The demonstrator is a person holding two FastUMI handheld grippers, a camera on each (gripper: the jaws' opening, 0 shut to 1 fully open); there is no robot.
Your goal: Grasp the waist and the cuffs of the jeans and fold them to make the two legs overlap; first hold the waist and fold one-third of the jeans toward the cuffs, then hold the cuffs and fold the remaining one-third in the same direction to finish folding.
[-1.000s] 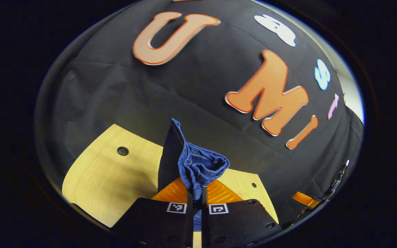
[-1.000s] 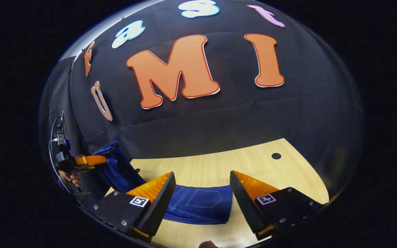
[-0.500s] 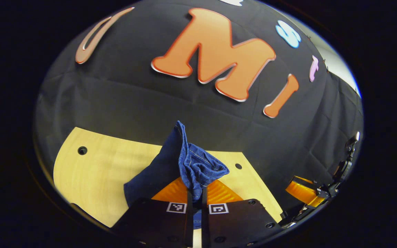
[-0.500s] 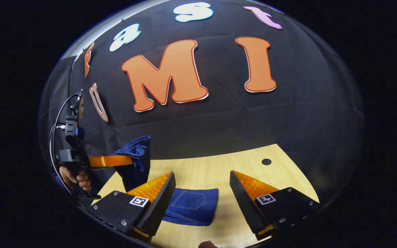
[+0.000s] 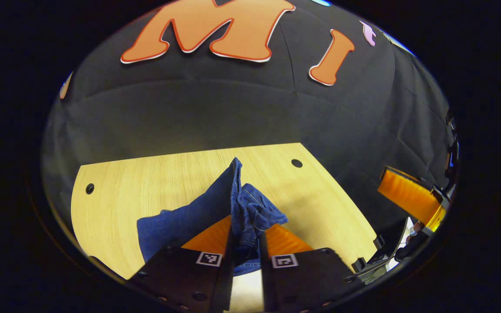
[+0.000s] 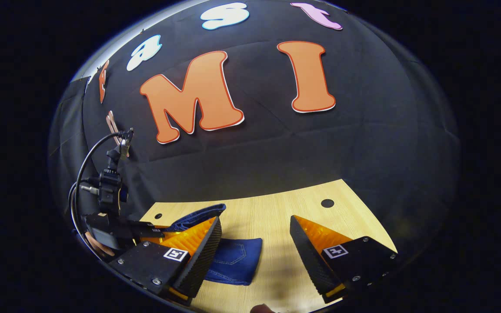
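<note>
The left hand-held gripper point(image 5: 245, 250) is clamped on a bunched edge of the jeans point(image 5: 237, 208), most likely the cuffs, holding it just above the tabletop point(image 5: 146, 182). From that pinch the denim trails down and to its left onto the wood. The right hand-held gripper point(image 6: 255, 248) is wide open and holds nothing; the folded part of the jeans point(image 6: 233, 263) lies flat on the tabletop between and just ahead of its fingers. This looks like the last fold, cuffs over the folded part. The next move calls for laying the held edge squarely onto that stack, then letting go.
</note>
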